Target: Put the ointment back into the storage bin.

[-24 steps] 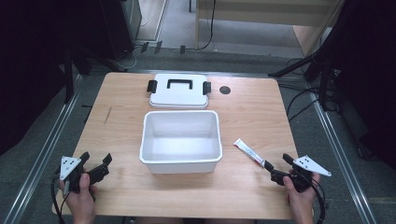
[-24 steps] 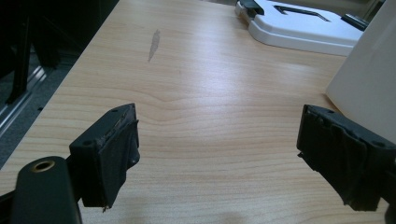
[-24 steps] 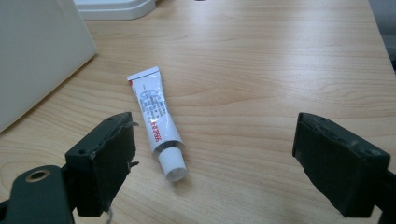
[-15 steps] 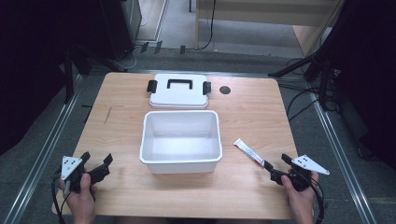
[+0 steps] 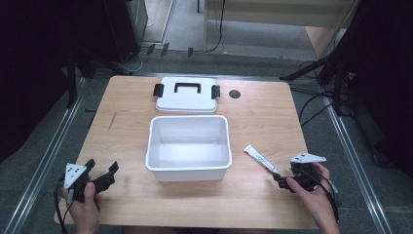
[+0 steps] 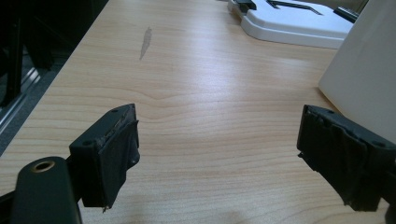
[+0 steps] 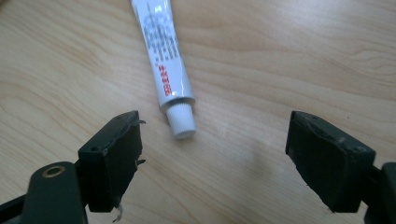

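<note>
your left gripper (image 5: 102,174) sits at the near left corner of the wooden table (image 5: 122,200), your left hand (image 5: 84,207) wrapped around its body. jaws spread wide, nothing between them, bare wood under them in the left gripper view (image 6: 219,154). they point toward the white tub (image 5: 188,146), whose side wall shows at the right edge of that view (image 6: 364,70).

the tub stands open and empty at the middle of the table. its lid (image 5: 186,94), white with a black handle and black side clips, lies flat just behind it. a small dark round spot (image 5: 234,94) marks the tabletop to the lid's right.

right of the tub, a white tube (image 5: 260,159) with red print lies flat on the wood, cap end pointing toward you. your right gripper (image 5: 281,179) is at that cap end, held by your right hand (image 5: 314,195). in the right gripper view (image 7: 212,140) its jaws are spread wide, and the ribbed white cap (image 7: 181,122) lies just ahead of them, nearer the left jaw, touching neither.
</note>
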